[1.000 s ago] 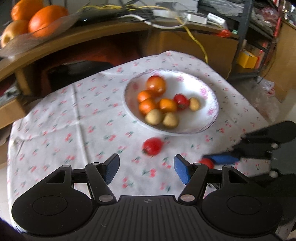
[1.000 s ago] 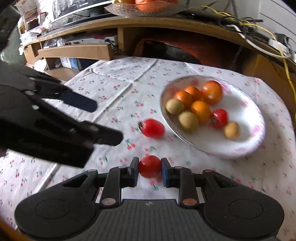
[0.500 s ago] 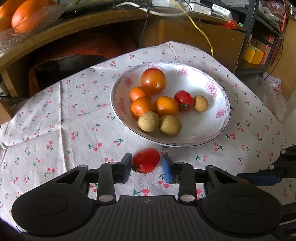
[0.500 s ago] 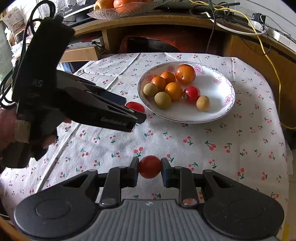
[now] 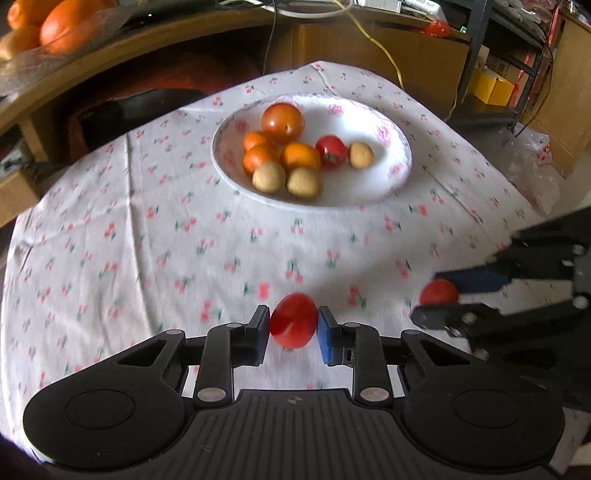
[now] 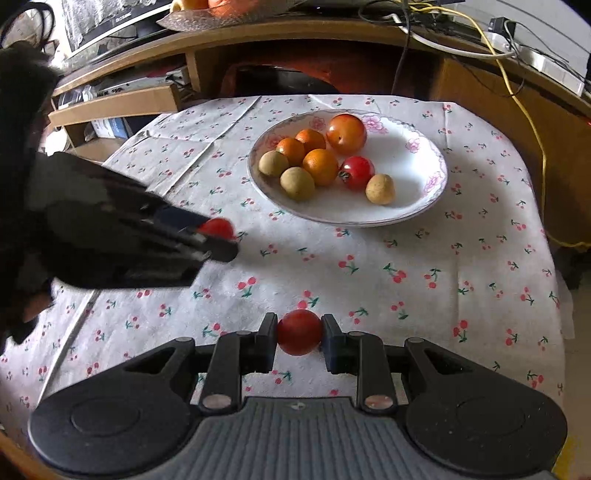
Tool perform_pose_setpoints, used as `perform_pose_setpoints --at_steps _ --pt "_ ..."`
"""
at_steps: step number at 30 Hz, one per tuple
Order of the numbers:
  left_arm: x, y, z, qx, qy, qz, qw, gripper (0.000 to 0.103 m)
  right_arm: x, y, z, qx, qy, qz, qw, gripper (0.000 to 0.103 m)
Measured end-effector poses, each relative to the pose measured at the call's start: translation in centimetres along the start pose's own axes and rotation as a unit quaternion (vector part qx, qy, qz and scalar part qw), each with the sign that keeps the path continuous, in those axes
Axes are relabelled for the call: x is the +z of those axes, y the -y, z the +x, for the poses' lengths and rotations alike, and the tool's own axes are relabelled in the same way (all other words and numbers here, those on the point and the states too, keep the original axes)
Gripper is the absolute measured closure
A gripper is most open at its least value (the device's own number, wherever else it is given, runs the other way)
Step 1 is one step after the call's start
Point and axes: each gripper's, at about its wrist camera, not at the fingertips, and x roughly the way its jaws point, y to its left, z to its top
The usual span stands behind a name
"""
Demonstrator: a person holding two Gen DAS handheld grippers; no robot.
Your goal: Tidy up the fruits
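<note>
A white flowered bowl point(image 5: 399, 162) point(image 6: 424, 199) sits on the cherry-print tablecloth and holds several fruits: oranges, a large orange-red one, a red tomato point(image 5: 331, 151) and small tan ones. My left gripper point(image 5: 292, 326) is shut on a red tomato point(image 5: 293, 325), held above the cloth in front of the bowl. It also shows at the left of the right wrist view point(image 6: 218, 236). My right gripper point(image 6: 299, 332) is shut on another red tomato point(image 6: 299, 331), and shows at the right of the left wrist view point(image 5: 437, 295).
A wooden shelf unit point(image 6: 295, 33) curves behind the table, with a tray of oranges point(image 5: 55, 26) and cables on top. A metal rack point(image 5: 498, 55) stands at the back right. The table edge drops off at the right point(image 6: 557, 295).
My left gripper closed on the tomato that lay in front of the bowl and lifted it back from the bowl. My right gripper kept its tomato and shifted back a little.
</note>
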Motion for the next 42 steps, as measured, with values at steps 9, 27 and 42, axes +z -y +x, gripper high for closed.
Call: perform_pose_setpoints --at_steps 9,27,42 --pt "-2.8 -0.1 -1.4 0.016 -0.009 -0.015 0.9997 0.063 -1.5 -3.1 0.1 -0.029 -0.003 -0.039 0.999 0.079" --pt "-3.2 0.4 -2.3 0.033 0.012 -0.014 0.9993 0.042 -1.8 -2.9 -0.1 -0.033 0.002 -0.032 0.999 0.071" --pt "-2.7 -0.4 -0.7 0.011 -0.004 -0.012 0.9999 0.044 -1.7 -2.2 0.0 -0.023 -0.001 -0.024 0.999 0.066"
